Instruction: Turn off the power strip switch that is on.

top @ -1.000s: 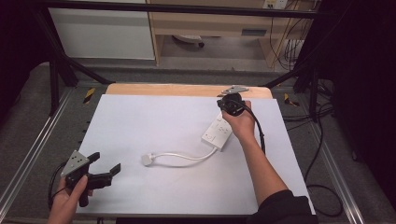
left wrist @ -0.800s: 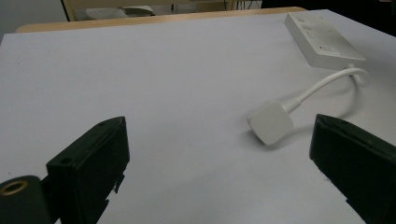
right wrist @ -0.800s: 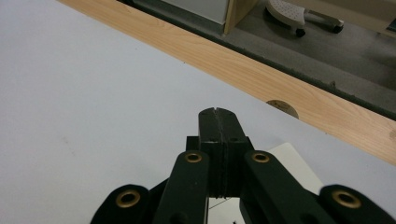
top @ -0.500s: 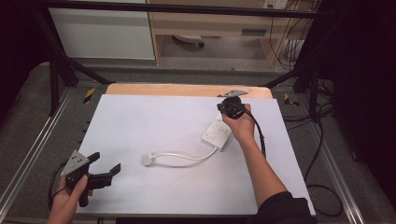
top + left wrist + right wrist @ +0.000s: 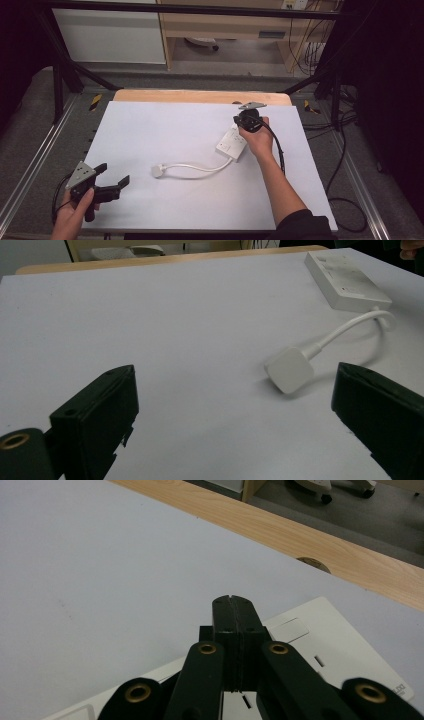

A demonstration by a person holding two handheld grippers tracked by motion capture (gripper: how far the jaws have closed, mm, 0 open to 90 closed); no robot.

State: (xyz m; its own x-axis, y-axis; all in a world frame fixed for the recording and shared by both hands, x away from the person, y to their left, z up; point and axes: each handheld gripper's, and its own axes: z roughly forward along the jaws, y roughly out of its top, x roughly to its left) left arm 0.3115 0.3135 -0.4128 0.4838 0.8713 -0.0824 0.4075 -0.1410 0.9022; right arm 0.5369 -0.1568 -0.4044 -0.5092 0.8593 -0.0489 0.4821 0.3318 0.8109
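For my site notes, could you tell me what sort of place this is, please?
Probably a lab or workshop data-recording station: a white-covered wooden table set inside a black metal frame, loose black cables on the grey floor, and a white power strip as test object.

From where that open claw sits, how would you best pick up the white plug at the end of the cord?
Probably by the plug body itself, across its two flat sides. It lies flat on the white sheet, and the cord leaves from its far-right corner toward the power strip. The left claw already faces it with jaws wide, so come straight forward and low, away from the cord.
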